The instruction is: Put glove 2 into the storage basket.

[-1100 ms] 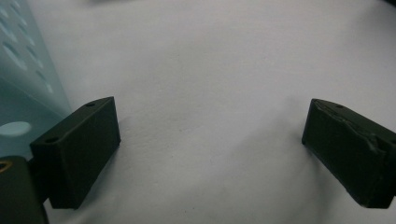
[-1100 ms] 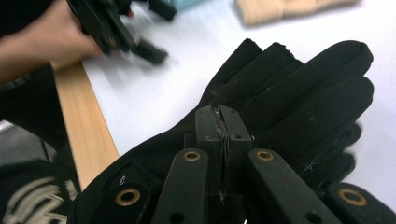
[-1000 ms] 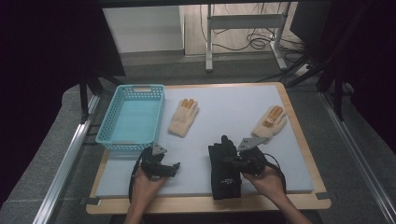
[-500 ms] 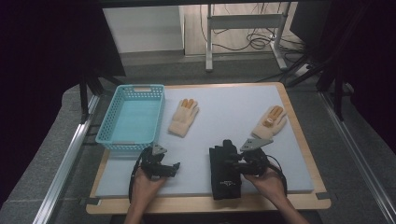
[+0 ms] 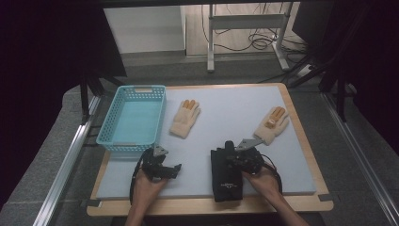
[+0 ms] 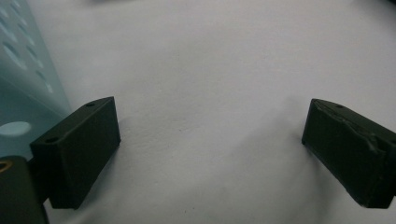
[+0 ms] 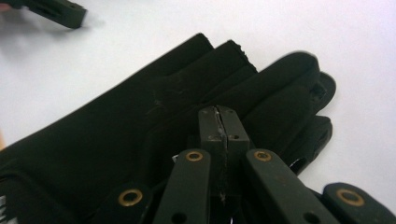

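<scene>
Right gripper [image 7: 218, 122]: jaws closed together, pads meeting with no gap, resting over a black glove [image 7: 140, 140]; in the right gripper view nothing can be seen pinched between the pads. The jaws have just been closing.
Black glove [image 5: 227, 175]: lies flat at the near edge of the bench [image 5: 301, 141], cuff toward the person, fingers pointing away, directly beneath the right gripper [image 5: 233, 157].
Left gripper [image 5: 168, 169]: jaws wide open, holding nothing; in the left gripper view they stand just above the pale bench mat [image 6: 210, 70].
Blue basket [image 5: 132, 120]: at the left of the bench, its wall just beside the left gripper's jaws.
Cream gloves: one [image 5: 185, 118] just right of the basket, another [image 5: 272, 125] near the right edge; both have orange fingertips and lie well apart from each other.
</scene>
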Action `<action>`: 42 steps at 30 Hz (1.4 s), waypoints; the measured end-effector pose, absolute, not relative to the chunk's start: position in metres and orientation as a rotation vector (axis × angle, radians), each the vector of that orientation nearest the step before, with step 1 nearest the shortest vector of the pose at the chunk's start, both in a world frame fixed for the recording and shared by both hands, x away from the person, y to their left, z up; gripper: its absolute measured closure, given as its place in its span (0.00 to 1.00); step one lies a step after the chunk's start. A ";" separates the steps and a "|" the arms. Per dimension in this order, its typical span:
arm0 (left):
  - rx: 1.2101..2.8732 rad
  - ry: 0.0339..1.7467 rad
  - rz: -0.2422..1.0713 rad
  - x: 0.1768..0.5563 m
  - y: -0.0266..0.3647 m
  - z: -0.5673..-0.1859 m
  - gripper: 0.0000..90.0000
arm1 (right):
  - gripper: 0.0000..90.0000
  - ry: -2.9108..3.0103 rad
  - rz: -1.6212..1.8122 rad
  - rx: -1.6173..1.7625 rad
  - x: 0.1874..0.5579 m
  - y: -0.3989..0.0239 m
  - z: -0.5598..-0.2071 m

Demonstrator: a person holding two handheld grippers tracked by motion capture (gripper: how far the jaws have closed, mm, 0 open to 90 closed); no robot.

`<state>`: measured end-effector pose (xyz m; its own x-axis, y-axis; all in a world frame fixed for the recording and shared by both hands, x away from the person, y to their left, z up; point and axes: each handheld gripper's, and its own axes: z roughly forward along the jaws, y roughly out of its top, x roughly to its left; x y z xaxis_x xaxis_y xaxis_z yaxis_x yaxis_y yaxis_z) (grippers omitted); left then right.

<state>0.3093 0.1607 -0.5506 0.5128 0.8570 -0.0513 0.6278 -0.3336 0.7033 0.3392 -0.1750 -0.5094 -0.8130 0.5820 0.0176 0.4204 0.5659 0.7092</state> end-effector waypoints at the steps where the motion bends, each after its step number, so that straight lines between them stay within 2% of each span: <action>1: 2.078 1.207 0.435 0.309 0.161 -0.551 0.05 | 0.99 2.581 1.082 0.839 0.339 -0.175 -0.509; 7: 2.077 1.207 0.434 0.309 0.161 -0.551 0.05 | 0.99 2.517 1.100 0.783 0.330 -0.182 -0.482; 12: 2.077 1.207 0.435 0.309 0.161 -0.551 0.05 | 0.98 2.545 1.120 0.819 0.338 -0.186 -0.489; 13: 2.077 1.207 0.434 0.309 0.161 -0.551 0.05 | 0.91 2.547 1.137 0.832 0.338 -0.186 -0.492; 14: 2.077 1.207 0.434 0.309 0.161 -0.551 0.05 | 0.68 2.559 1.171 0.866 0.340 -0.187 -0.496; 15: 2.077 1.207 0.434 0.309 0.161 -0.551 0.05 | 0.68 2.559 1.171 0.866 0.340 -0.187 -0.496; 18: 2.078 1.207 0.435 0.309 0.161 -0.551 0.05 | 0.56 2.604 1.200 0.859 0.341 -0.182 -0.503; 19: 2.078 1.207 0.435 0.309 0.161 -0.551 0.05 | 0.58 2.621 1.138 0.850 0.342 -0.174 -0.511; 20: 2.077 1.207 0.435 0.309 0.161 -0.551 0.05 | 0.68 2.603 1.123 0.835 0.341 -0.172 -0.514; 21: 2.078 1.207 0.436 0.309 0.161 -0.551 0.05 | 0.84 2.573 1.100 0.829 0.340 -0.171 -0.515; 22: 2.086 1.203 0.437 0.309 0.161 -0.550 0.05 | 0.84 2.573 1.100 0.829 0.340 -0.171 -0.515; 23: 2.085 1.204 0.437 0.309 0.161 -0.550 0.05 | 0.93 2.529 1.031 0.787 0.338 -0.170 -0.516; 24: 2.077 1.207 0.436 0.309 0.161 -0.551 0.05 | 0.97 2.528 1.029 0.776 0.338 -0.170 -0.517; 29: 2.078 1.207 0.435 0.309 0.161 -0.551 0.05 | 0.99 2.534 1.016 0.772 0.335 -0.170 -0.514; 37: 2.078 1.208 0.435 0.309 0.161 -0.551 0.05 | 0.99 2.486 1.088 0.766 0.329 -0.186 -0.482; 42: 2.077 1.208 0.435 0.309 0.161 -0.551 0.05 | 0.98 2.530 1.093 0.813 0.338 -0.191 -0.490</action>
